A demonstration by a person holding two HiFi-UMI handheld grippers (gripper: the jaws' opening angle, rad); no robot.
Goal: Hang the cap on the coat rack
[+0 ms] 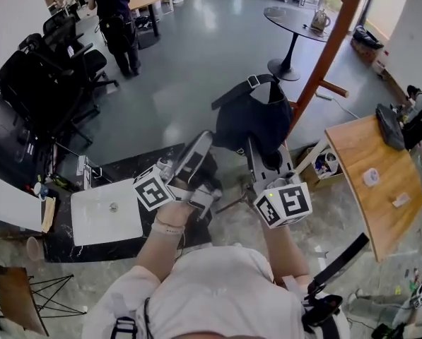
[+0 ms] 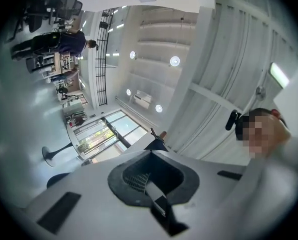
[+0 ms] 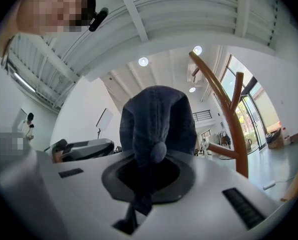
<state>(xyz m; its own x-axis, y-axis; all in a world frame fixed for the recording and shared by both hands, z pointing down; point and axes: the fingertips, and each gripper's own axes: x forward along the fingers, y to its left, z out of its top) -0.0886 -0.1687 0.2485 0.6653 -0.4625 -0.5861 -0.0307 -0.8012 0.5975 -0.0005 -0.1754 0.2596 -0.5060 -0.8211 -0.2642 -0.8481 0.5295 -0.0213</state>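
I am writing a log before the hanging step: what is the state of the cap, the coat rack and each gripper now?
cap: held by the right gripper, not yet on the rack.
coat rack: upright, visible pegs bare.
right gripper: shut on the cap.
left gripper: shut, empty.

In the head view the cap (image 1: 251,122) covers the right claw's (image 1: 259,145) tips and the rack's (image 1: 331,44) lower pole, and the rack's top runs off the upper edge. In the right gripper view the cap fills the claw's gap, so the jaws' inner faces do not show. The bits (image 1: 371,176) on the wooden tabletop (image 1: 359,147) are too small to name, perhaps paper.
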